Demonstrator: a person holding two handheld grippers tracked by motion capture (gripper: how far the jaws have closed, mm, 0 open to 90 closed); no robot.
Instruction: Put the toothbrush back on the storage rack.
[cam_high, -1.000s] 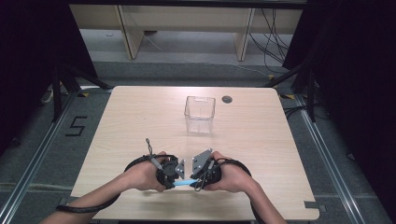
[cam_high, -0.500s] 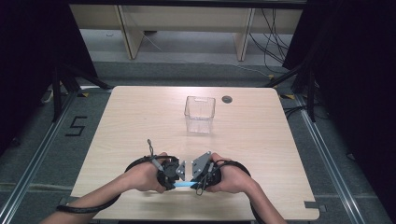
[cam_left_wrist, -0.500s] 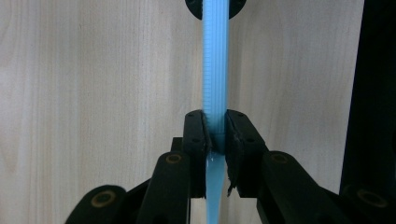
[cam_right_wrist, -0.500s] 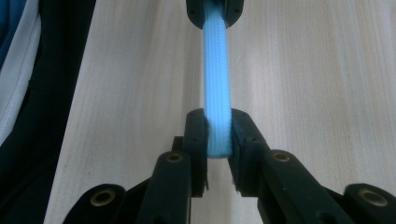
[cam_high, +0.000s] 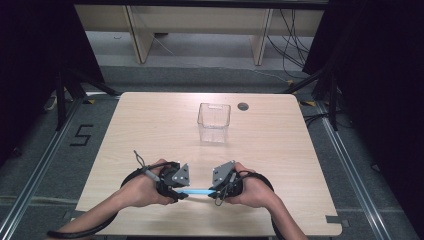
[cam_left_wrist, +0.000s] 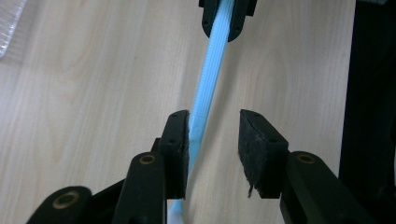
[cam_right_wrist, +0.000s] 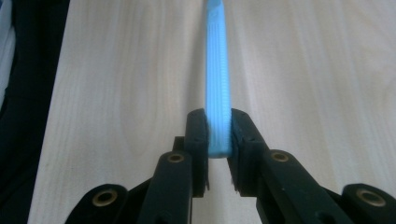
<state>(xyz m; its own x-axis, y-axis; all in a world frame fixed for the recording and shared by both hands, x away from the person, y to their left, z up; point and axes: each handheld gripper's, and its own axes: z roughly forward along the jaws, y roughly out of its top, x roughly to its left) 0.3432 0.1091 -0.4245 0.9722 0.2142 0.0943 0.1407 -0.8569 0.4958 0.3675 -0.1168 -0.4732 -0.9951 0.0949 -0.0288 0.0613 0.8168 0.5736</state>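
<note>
Blue ridged stick (cam_right_wrist: 218, 93) clamped in right gripper (cam_right_wrist: 218, 135), left gripper (cam_left_wrist: 214, 140) jaws just opening — stick between them, unpressed

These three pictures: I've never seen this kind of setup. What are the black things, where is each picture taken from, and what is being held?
A person sits at a wooden table and holds a hand-held gripper in each hand. Each gripper has two black jaws and carries its own camera.

The high view looks down from above the person's side, with the left gripper at the left and the right gripper at the right. The other two pictures look along each gripper's own jaws.

Between the grippers runs a light blue ribbed stick. The right gripper is shut on one end of it. The left gripper has just been opening: the stick lies against one jaw, with a gap at the other.

Farther back stands a clear plastic box, apparently empty.
</note>
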